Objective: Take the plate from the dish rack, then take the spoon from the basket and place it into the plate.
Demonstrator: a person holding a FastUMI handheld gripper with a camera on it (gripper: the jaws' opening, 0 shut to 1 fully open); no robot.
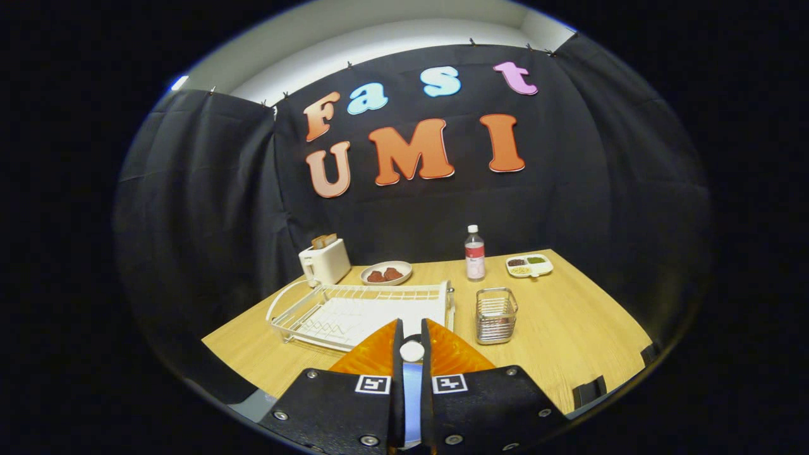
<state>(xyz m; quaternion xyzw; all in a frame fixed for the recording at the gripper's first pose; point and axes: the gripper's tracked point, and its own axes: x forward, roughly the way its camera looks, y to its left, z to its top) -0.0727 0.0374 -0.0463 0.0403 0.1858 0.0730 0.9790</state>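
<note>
Gripping a white spoon [411, 351] between its two fingers, the hand-held gripper [411, 344] hangs over the near part of the light wooden desk [588, 328]. The fingers stand close together with only a narrow slot between them, and the spoon fills that slot: both fingers appear to press on it. Its rounded end shows at the fingertips, and a pale strip runs back along the slot toward the camera, so its long axis follows the fingers and points toward the far edge of the desk.

Directly under the fingers lies an orange, translucent ribbed plate [373, 357], its fluted surface spreading to either side of them near the desk's near edge. How much of it is hidden by the gripper body cannot be told.

Just beyond the plate sits a white wire dish rack [316, 309] on a white tray, long axis running across the desk, its thin rods curving up at the left end. To the right of the rack stands a small square basket of shiny metal wire [496, 314].

Along the far edge stand a white toaster [324, 261] with brown slices in its slots at the left corner, a shallow pale bowl [386, 273] holding reddish-brown pieces, a clear plastic bottle [474, 254] with a white cap and red label, and a white divided dish [529, 265] toward the right corner.
</note>
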